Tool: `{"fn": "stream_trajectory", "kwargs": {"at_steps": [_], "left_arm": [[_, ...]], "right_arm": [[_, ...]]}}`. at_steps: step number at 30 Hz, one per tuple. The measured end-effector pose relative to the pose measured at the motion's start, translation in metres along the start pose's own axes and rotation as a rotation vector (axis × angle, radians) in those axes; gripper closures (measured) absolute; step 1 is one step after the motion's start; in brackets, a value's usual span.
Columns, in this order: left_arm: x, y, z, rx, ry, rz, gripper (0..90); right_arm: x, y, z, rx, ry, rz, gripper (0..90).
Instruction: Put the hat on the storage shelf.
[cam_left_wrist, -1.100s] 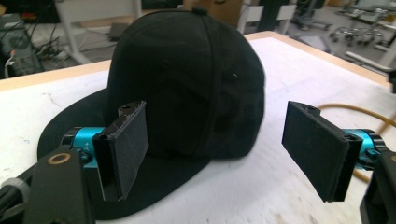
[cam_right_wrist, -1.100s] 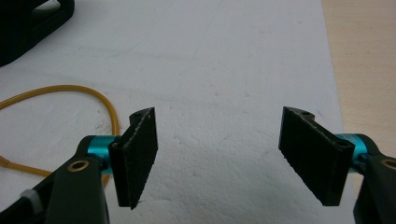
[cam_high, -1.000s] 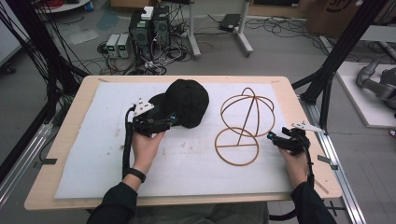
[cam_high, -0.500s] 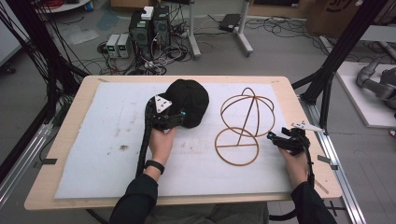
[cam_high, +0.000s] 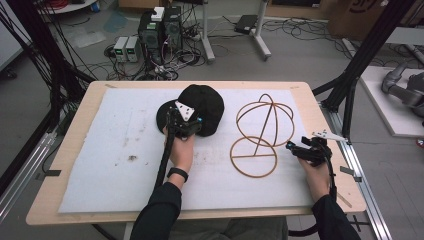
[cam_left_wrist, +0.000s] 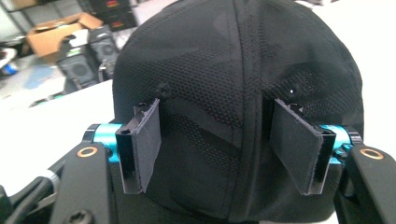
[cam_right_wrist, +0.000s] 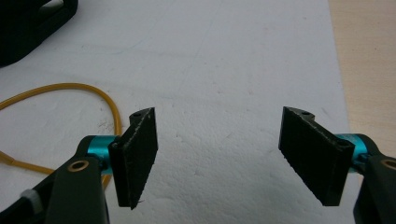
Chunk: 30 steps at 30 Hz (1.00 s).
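Both left gripper (cam_left_wrist: 215, 149) fingers (cam_left_wrist: 144, 144) flank the black cap (cam_left_wrist: 238, 70).

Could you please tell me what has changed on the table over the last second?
The left claw has moved right and forward across the white mat up to the black cap, jaws open around its crown, not yet closed. The cap, the wire hat stand and the open right claw stayed put.
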<state>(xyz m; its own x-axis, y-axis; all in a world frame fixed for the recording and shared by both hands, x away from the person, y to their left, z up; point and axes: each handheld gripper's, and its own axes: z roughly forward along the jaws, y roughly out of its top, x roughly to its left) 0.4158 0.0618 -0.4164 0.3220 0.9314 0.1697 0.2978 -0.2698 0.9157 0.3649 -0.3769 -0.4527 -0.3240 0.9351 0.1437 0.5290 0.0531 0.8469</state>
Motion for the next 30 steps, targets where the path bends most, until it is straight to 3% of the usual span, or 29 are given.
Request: {"fn": "stream_trajectory", "kwargs": {"at_steps": [4,8,12,15,16,18,20,25,30], "left_arm": [[-0.0028,0.0002,0.0019,-0.005,0.023,0.015,38.3],[0.0006,-0.0004,0.002,-0.003,0.022,-0.014,44.7],[-0.0009,-0.0001,0.0016,0.004,0.041,0.002,49.3],[-0.0011,0.0002,0.0013,0.004,0.036,0.012,57.1],[-0.0007,0.0002,0.0013,0.005,0.028,0.013,65.7],[-0.0004,0.0001,0.0009,0.008,0.015,0.024,72.6],[-0.0013,0.0004,0.0007,0.009,0.011,0.048,74.2],[-0.002,0.0006,0.0005,0.006,0.005,0.064,84.2],[0.002,0.001,-0.0015,0.005,-0.01,0.088,87.2]], "right_arm": [[-0.0001,0.0,0.0,0.001,0.003,0.001,27.6],[-0.0004,0.0,0.0001,-0.002,0.003,-0.005,27.6],[-0.0002,0.0,0.0001,-0.002,0.003,-0.005,27.6],[0.0002,0.0,-0.0001,0.0,0.004,-0.002,27.6],[0.0001,0.0,-0.0002,0.001,0.003,-0.005,27.6],[0.0004,-0.0001,-0.0001,0.001,0.005,-0.002,27.6],[0.0003,0.0,-0.0003,0.003,0.004,-0.003,27.5],[0.0008,-0.0001,-0.0005,0.004,0.004,-0.005,27.5],[0.0008,-0.0002,-0.0004,0.002,0.006,-0.004,27.5]]}}
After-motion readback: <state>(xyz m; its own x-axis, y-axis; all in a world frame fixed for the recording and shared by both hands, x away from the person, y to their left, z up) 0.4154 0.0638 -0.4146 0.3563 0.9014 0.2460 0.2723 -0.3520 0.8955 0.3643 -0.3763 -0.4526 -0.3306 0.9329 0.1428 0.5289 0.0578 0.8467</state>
